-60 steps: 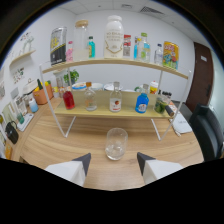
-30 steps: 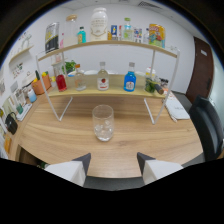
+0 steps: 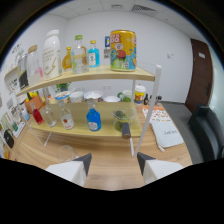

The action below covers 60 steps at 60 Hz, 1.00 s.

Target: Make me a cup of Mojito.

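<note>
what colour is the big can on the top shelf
Mostly yellow with orange and blue print, the large can on the wooden top shelf; only the gripper view shows it.

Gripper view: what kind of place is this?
Probably an office room set up as a drinks station: a two-tier shelf of bottles and cans on a wooden table, white walls, a dark door. Gripper open.

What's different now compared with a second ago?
The gripper has swung toward the right end of the shelf rack and moved closer. The empty glass, earlier just ahead of the fingers, now sits off to their left. The fingers stay open, holding nothing; the bottles haven't moved.
</note>
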Available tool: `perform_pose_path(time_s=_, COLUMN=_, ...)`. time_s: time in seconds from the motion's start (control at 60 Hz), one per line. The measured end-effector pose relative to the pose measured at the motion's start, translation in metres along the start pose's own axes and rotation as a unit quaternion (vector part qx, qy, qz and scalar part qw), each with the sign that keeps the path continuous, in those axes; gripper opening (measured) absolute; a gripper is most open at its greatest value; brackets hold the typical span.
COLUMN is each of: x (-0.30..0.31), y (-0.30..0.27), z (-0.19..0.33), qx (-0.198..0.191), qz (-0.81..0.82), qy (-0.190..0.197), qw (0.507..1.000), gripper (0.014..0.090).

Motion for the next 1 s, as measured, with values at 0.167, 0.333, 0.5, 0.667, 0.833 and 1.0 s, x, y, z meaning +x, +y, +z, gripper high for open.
perform_pose_path(time_s=0.167, x=0.012, y=-0.033, z=0.035, qx=0.004, qz=0.001, qy=-0.009, qw=1.0, gripper=0.085)
perform_pose_path(time_s=0.333, x=0.024, y=-0.045, z=0.066, qx=-0.007, qz=0.0, qy=-0.002, qw=1.0, gripper=0.0765)
perform_pose_path(time_s=0.5, x=0.035, y=-0.037, z=0.088, qx=-0.044, qz=0.005, qy=0.008, qw=0.999, gripper=0.0526)
perform_pose_path(time_s=0.667, x=0.032, y=-0.032, z=0.097, qx=-0.063, qz=0.013, qy=-0.005, qw=0.998, gripper=0.0342)
perform_pose_path(time_s=0.833, x=0.03, y=-0.031, z=0.1, qx=-0.066, qz=0.008, qy=-0.008, qw=0.998, gripper=0.0186)
perform_pose_path(time_s=1.0, x=0.032, y=-0.032, z=0.098, qx=-0.06, qz=0.015, qy=-0.002, qw=0.998, gripper=0.0172)
